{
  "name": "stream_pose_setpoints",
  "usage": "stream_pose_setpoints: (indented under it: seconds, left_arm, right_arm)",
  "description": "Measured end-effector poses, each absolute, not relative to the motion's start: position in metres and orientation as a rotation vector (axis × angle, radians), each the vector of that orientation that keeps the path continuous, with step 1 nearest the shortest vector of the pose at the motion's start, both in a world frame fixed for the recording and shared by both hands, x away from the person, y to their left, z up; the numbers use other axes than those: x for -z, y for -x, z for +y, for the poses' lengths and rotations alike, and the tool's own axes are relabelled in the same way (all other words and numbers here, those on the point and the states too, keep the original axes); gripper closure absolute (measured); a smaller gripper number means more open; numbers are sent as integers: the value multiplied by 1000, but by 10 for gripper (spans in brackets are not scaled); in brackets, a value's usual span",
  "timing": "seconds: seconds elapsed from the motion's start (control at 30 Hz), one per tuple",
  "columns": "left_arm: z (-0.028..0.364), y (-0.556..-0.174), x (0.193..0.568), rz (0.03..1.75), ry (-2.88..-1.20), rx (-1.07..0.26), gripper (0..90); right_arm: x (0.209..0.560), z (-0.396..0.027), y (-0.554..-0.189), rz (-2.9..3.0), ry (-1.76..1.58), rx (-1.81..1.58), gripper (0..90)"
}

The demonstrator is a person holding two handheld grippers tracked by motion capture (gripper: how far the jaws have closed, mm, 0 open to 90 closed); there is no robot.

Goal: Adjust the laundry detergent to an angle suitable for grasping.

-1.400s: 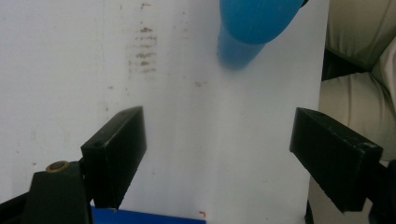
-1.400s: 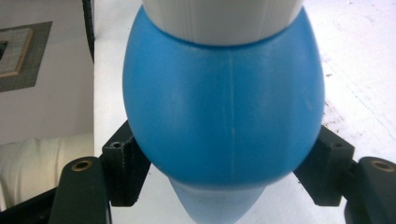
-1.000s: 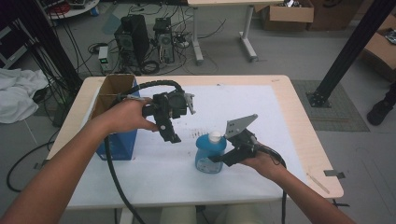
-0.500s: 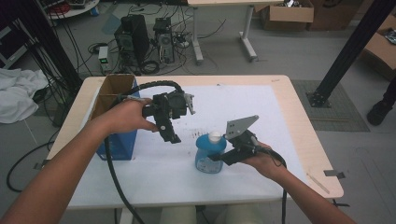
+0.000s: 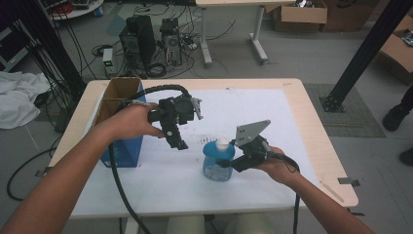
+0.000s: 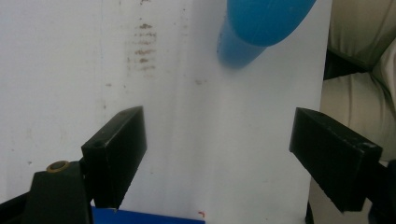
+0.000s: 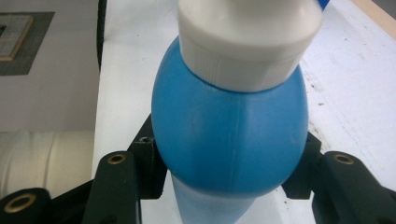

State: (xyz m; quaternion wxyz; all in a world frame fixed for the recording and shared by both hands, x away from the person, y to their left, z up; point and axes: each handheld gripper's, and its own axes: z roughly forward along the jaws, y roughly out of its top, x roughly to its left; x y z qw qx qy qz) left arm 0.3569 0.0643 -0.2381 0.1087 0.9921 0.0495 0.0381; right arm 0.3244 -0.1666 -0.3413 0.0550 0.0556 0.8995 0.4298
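The blue bottle stood upright on the white sheet that covered the table, a little toward the near edge and somewhat right of the middle. Its white cap was on. The right gripper came in from the near right corner, level with the bottle's body, and its jaws had just been closing with the bottle between them. In the right gripper view the two black jaws pressed against the bottle's rounded blue sides, one on each flank, just below the white cap, so the grip was clenched on the bottle. The grey three-cornered plate on that gripper stood up just to the right of the cap.

The left gripper hung above the sheet, left of the bottle and nearer the table's left edge, apart from the bottle and pointing down at the sheet. In the left gripper view its jaws stood wide apart with only bare white sheet between them, so it was released and held nothing; the bottle showed at the top of that view, beyond the jaw tips.

A blue cardboard box with its top open stood by the table's left edge, just behind the left forearm
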Motion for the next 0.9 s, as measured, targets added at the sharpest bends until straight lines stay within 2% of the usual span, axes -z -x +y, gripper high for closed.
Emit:
stream_pose_setpoints:
  seconds: [0.6, 0.9]
  left_arm:
    - [67, -356, 239, 160, -2921, -111, 195]
    - [68, -358, 239, 174, -2927, -104, 195]
  right_arm:
    - [327, -168, -335, 2776, -63, -1300, 462]
    - [313, -168, -354, 2811, 61, -1333, 460]
